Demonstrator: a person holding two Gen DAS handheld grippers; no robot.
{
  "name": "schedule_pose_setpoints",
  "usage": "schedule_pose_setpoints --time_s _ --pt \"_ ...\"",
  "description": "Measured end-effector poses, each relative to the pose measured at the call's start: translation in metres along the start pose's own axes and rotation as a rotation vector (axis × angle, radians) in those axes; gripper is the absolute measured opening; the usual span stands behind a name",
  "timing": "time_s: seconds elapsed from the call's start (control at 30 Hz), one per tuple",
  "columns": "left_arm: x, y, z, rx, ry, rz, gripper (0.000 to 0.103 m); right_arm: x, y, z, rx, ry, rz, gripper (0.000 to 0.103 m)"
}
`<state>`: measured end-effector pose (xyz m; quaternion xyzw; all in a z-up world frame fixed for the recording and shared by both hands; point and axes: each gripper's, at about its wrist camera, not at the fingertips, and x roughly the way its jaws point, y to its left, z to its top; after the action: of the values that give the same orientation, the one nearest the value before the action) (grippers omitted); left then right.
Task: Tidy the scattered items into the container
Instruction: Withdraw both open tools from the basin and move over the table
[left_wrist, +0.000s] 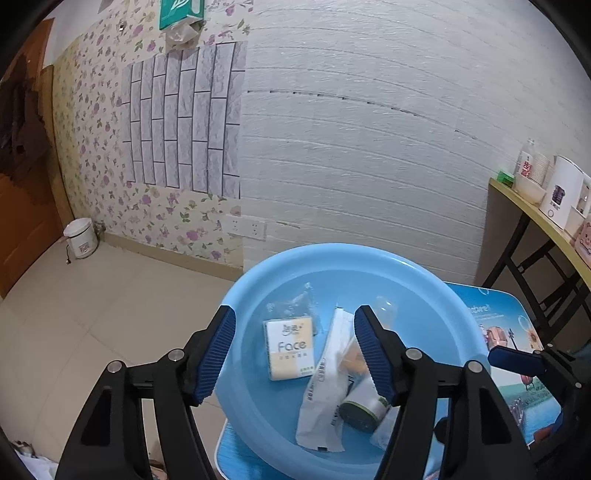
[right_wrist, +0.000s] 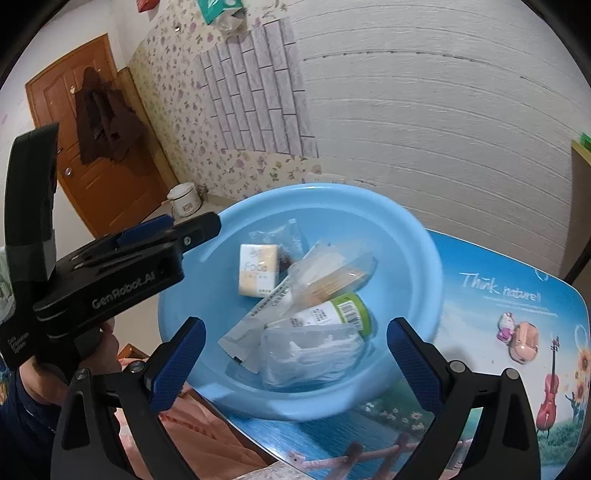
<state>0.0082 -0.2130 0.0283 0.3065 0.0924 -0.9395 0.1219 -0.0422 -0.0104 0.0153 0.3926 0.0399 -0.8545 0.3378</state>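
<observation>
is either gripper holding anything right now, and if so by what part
Nothing is held. The left gripper and right gripper both stand open above the blue basin, their fingers empty; the tissue pack and other items lie loose inside it.

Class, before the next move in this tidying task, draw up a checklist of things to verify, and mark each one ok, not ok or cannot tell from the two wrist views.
1. Left hand-held gripper open and holding nothing: ok.
2. Right hand-held gripper open and holding nothing: ok.
3. Tissue pack, long sachet and green-lidded bottle lie inside the blue basin: ok.
4. Every scattered item is in: not ok, a small pink toy lies on the table.
5. Basin fully on the table: cannot tell, its near-left rim seems to overhang.
</observation>
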Motion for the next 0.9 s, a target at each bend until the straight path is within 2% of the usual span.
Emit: schedule_pose_setpoints --time_s 0.3,0.5,0.73,0.9 --pt "-0.018 -0.026 -0.001 0.037 -0.041 -0.029 0.091 -0.029 -0.030 -0.010 0.067 -0.055 -0.058 0.099" --pt "-0.028 -0.061 -0.005 0.108 -0.059 -0.077 0.103 -0.052 -0.056 -0.023 0.110 -0.099 -0.118 0.103" --pt "-0.036 -0.102 -0.011 0.139 -0.056 -0.143 0.103 -0.084 -0.085 -0.037 0.152 -0.126 -0.179 0.103" --pt "-0.040 -0.131 -0.018 0.147 -0.022 -0.179 0.103 -0.110 -0.109 -0.052 0.187 -0.140 -0.213 0.103"
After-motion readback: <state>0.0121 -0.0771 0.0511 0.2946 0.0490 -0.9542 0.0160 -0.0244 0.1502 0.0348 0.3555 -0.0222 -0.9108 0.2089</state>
